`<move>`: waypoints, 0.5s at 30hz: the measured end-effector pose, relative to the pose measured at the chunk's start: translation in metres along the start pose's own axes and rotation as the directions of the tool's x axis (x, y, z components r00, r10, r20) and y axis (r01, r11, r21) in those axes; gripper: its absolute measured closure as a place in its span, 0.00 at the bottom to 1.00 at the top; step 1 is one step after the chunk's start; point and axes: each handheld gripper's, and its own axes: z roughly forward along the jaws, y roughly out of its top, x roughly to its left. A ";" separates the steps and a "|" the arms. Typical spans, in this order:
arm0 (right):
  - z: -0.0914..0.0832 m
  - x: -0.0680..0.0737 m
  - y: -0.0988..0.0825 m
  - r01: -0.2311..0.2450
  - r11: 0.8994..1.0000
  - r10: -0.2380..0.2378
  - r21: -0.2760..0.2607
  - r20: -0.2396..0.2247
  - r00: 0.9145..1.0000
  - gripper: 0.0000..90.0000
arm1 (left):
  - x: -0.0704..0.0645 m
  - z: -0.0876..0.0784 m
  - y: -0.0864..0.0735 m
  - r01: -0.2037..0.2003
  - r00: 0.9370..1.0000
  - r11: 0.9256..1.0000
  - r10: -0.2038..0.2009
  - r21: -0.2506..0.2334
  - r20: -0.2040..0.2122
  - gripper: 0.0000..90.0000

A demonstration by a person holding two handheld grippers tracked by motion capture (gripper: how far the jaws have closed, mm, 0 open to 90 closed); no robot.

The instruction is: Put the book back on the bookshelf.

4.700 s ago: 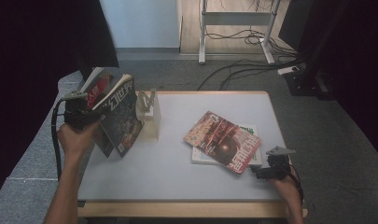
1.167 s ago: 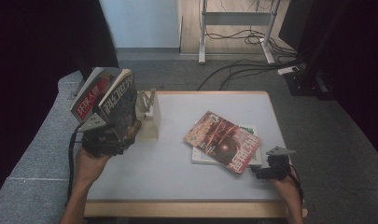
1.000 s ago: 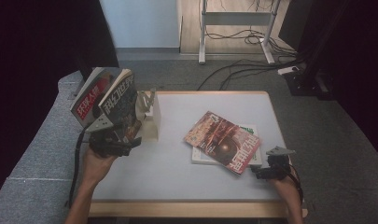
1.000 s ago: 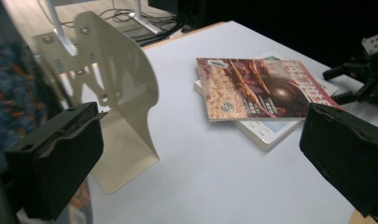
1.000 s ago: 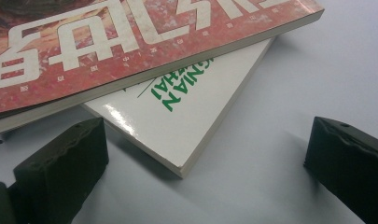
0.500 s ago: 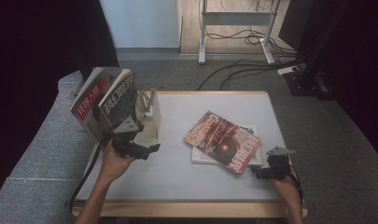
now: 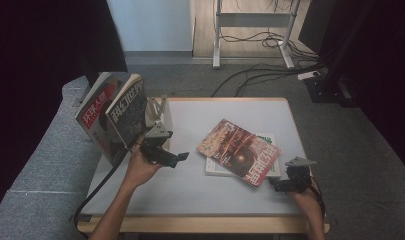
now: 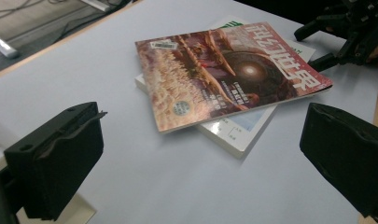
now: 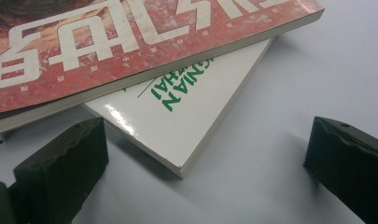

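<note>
My left gripper (image 7: 166, 156) has its jaws wide apart with nothing between them, hanging over bare tabletop (image 7: 190, 185). Straight ahead of those jaws lies the red magazine (image 8: 228, 70), flat on a white book (image 8: 238, 133); its near corner points back toward me and its long side runs off to the upper right of the jaws. My right gripper (image 7: 285, 182) sits just beside the far end of that stack, jaws also spread and empty; from there the white book's corner (image 9: 186, 140) pokes out between and just ahead of the jaws, with the magazine's spine (image 9: 168, 56) crossing above it. I judge the right hand nearer, the left needing a clear reach forward.
</note>
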 end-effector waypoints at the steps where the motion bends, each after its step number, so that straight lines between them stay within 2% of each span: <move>1: 0.000 0.000 0.000 0.000 1.000 0.000 0.000 0.000 1.000 0.00 | 0.000 0.004 0.000 0.006 1.000 1.000 -0.006 -0.010 0.012 0.00; 2: 0.000 0.000 0.000 0.000 1.000 0.000 0.000 0.000 1.000 0.00 | 0.001 0.009 0.001 0.011 1.000 1.000 -0.011 -0.005 0.027 0.00; 6: 0.000 0.000 0.000 0.000 1.000 0.000 0.000 0.000 1.000 0.00 | 0.001 0.022 0.004 -0.018 1.000 1.000 0.017 0.023 0.026 0.00; 15: 0.000 0.000 0.000 -0.001 1.000 0.001 0.000 0.000 1.000 0.00 | 0.001 0.047 0.013 -0.039 0.998 0.999 0.038 0.031 0.054 0.00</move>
